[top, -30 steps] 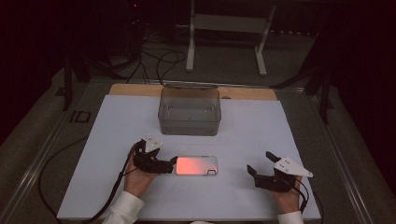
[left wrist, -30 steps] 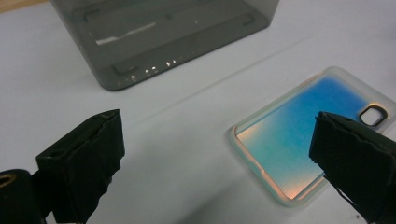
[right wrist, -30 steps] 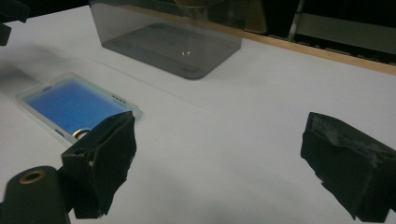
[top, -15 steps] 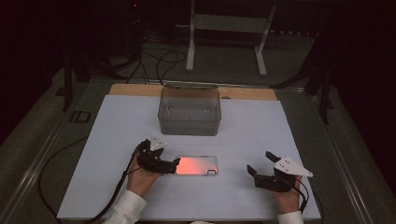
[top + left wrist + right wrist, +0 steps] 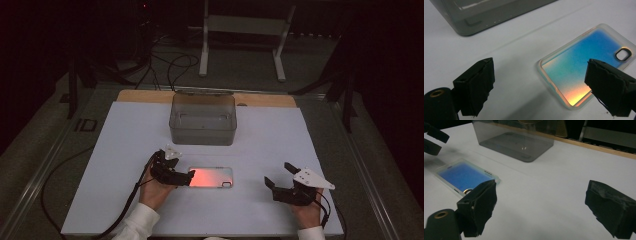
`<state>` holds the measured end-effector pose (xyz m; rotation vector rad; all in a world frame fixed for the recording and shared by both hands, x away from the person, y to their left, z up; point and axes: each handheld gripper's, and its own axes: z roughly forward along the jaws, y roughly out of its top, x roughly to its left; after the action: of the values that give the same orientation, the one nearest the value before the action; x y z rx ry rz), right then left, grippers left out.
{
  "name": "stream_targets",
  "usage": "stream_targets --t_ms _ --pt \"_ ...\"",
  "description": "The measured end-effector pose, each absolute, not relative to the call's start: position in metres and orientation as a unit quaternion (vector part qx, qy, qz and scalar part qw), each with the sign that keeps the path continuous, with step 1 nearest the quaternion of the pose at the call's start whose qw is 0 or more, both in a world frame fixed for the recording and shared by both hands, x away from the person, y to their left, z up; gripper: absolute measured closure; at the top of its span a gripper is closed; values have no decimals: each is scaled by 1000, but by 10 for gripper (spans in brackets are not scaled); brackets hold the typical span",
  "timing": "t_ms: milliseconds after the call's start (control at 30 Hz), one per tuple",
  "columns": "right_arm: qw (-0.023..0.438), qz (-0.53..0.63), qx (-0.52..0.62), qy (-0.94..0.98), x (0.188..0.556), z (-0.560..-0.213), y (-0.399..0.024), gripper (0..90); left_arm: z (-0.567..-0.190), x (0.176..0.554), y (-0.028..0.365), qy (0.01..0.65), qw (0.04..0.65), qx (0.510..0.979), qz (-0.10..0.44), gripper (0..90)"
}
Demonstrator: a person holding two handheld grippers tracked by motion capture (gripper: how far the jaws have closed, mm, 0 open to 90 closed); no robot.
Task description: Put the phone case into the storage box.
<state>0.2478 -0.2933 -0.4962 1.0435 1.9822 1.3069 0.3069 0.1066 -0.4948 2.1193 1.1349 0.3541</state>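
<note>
The case [image 5: 211, 177] lies flat on the white sheet [image 5: 115, 165], near my edge of the table, with the grey bin [image 5: 202, 119] well behind it. My worry is its thinness: with nothing under its rim, a jaw could ride over the top and push it along the sheet instead of catching it. The frosted edge looks slick too, so a shallow pinch may let it pop out. My left gripper [image 5: 539, 85] is spread wide and holds nothing; its jaws straddle the case's near end, one over the corner, the other out over bare sheet. I cannot tell whether that jaw touches the case. My right gripper [image 5: 283, 181] sits apart to the right, also spread wide and empty.
</note>
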Motion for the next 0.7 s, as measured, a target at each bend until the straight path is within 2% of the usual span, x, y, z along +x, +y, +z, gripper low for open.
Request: stream_targets --t_ms 700 --pt "267 486 386 737 248 -496 -293 104 -504 311 99 447 339 820 116 155"
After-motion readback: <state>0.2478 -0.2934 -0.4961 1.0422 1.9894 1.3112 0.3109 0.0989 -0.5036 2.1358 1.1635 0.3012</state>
